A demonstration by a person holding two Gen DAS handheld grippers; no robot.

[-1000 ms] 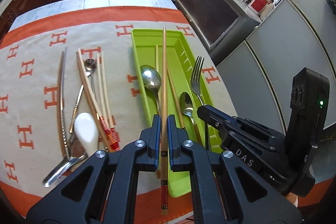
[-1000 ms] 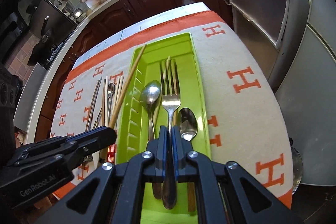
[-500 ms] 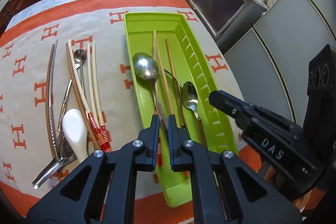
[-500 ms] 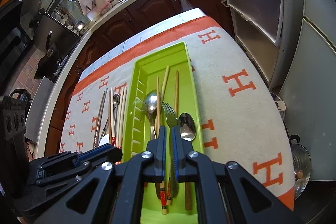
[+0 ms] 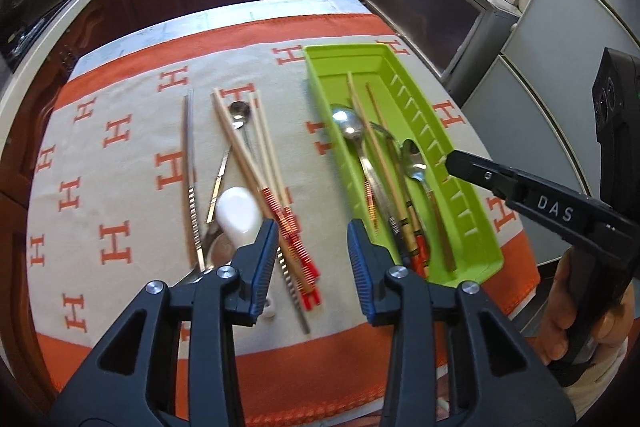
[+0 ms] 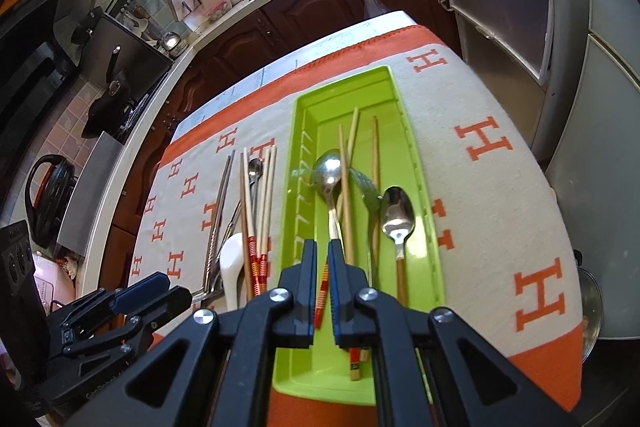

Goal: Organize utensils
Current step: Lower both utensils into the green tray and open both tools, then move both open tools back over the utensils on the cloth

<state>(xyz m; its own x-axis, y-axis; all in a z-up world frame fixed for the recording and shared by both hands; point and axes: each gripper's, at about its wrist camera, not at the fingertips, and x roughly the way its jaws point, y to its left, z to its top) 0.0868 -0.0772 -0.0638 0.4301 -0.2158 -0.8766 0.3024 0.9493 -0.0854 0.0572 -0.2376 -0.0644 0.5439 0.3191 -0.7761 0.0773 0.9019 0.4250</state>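
Green tray [image 5: 472, 223] holds spoons, fork, chopsticks; more utensils lie loose on the cloth.
My jaws hide the tray's near handle ends. Left gripper [image 5: 313, 259]: opening, nothing between. Right gripper [image 6: 319, 293]: clenched, empty, over the tray.

Your left gripper [image 5: 312, 247] points steeply downward; its jaws are opening, blue-lined pads apart, nothing pressed between them. Off to that claw's right, your right gripper [image 5: 452, 161] reaches in from the side, its black fingers together at the tip. In its own view the right gripper [image 6: 320, 263] shows only a narrow slit between the fingers, which grip nothing. Your right hand [image 5: 580, 323] wraps the handle below and behind that claw.
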